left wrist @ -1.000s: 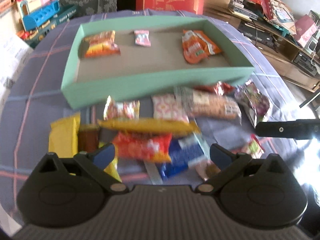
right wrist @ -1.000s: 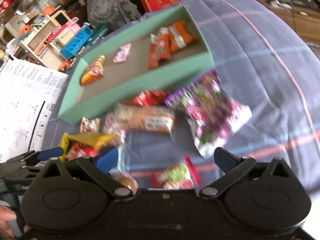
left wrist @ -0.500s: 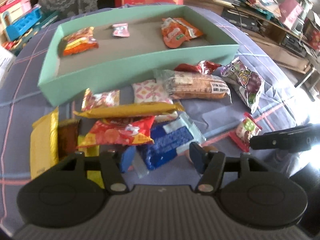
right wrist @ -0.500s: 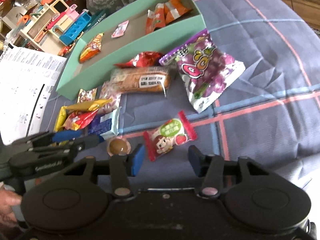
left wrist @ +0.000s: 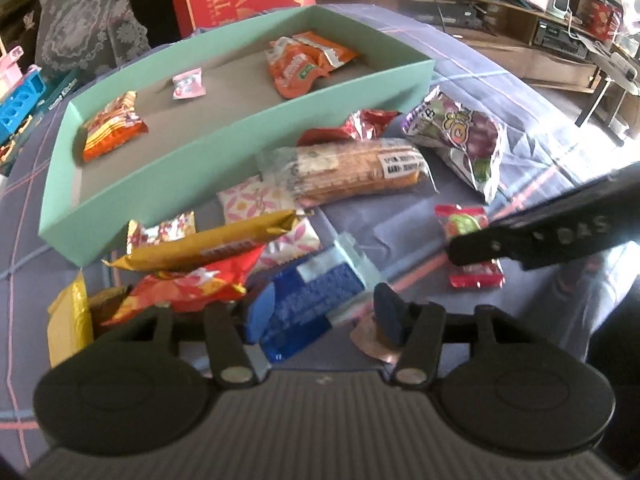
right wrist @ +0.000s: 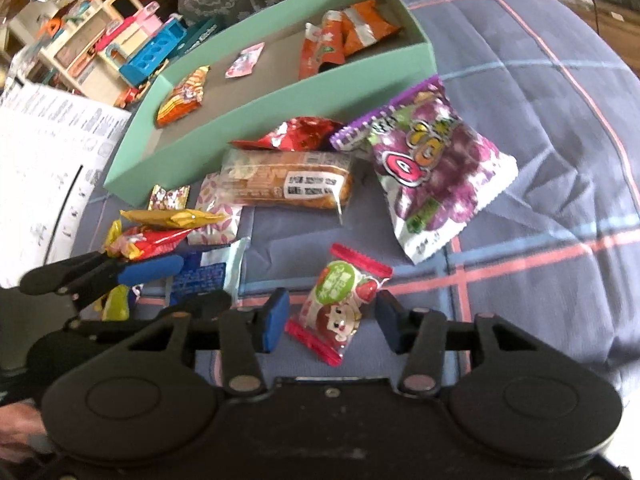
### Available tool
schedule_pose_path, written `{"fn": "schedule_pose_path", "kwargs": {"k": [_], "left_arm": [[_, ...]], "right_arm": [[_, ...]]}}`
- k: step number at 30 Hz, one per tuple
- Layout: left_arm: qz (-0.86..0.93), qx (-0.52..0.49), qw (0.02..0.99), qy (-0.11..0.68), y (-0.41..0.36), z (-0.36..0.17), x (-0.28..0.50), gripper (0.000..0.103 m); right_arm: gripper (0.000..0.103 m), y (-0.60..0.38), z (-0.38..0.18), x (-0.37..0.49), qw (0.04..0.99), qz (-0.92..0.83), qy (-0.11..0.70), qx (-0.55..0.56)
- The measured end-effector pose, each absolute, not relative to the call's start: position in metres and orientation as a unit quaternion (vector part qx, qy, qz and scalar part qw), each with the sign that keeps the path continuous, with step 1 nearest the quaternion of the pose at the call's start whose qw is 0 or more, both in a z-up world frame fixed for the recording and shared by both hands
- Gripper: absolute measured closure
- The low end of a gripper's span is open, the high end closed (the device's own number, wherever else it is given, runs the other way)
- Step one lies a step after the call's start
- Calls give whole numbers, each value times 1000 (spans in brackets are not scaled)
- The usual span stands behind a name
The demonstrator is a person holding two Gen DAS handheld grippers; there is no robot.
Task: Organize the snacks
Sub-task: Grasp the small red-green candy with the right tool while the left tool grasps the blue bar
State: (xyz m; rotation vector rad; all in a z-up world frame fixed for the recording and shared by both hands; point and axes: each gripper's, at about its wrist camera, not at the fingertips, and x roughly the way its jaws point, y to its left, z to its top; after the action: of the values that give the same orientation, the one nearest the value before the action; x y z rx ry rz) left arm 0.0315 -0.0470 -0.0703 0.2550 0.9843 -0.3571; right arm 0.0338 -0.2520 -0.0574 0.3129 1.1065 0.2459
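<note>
Left wrist view: the shallow mint-green cardboard tray [left wrist: 224, 148] has only 4 or so snacks in it: an orange-yellow crinkly packet [left wrist: 114, 126] at its left end, a small pink-white candy wrapper [left wrist: 189, 84] in the middle, and a couple of orange foil pouches [left wrist: 306, 64] at the right. So I'd say the job is maybe a quarter done. Everything else sits loose on the blue plaid-covered surface [left wrist: 500, 92]: a clear-wrapped brown biscuit roll [left wrist: 352, 170], a purple grape-print gummy bag [left wrist: 464, 140], a crumpled red foil packet [left wrist: 356, 126], a long gold bar wrapper [left wrist: 208, 242] and a red-orange chip packet [left wrist: 192, 286]. The left claw [left wrist: 326, 314] is partly open, straddling a blue-and-white foil packet [left wrist: 308, 296], pads not yet squeezing it as far as I can tell.

Right wrist view: the right claw [right wrist: 330, 320] is also partly open, around a small red-edged candy pack with a green label and cartoon face [right wrist: 340, 300], which lies flat on the surface, near the front and well apart from the tray. Not gripped yet, I think. About 10 loose snacks are left to move, so plenty to go.
</note>
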Motion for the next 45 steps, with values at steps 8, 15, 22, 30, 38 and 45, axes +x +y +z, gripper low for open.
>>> {"fn": "schedule_pose_path", "kwargs": {"k": [8,15,22,30,38,45], "left_arm": [[-149,84,852,495,-26,-74,25,49],[-172,109,863,463,-37,-64,39,37],[-213,205,842,451,-66,-82,46,37],[-110,159,848,493,-55,-77,46,50],[-99,48,843,526,-22,-68,56,36],[-143,134,841,504,-25,-74,33,42]], "right_arm": [[56,-224,-56,33,852,134,503,63],[73,-231,-57,36,861,115,492,51],[74,-257,-60,29,861,111,487,98],[74,-262,-61,26,866,109,477,105],[74,-261,-62,28,869,110,472,102],[74,-258,-61,28,869,110,474,92]]}}
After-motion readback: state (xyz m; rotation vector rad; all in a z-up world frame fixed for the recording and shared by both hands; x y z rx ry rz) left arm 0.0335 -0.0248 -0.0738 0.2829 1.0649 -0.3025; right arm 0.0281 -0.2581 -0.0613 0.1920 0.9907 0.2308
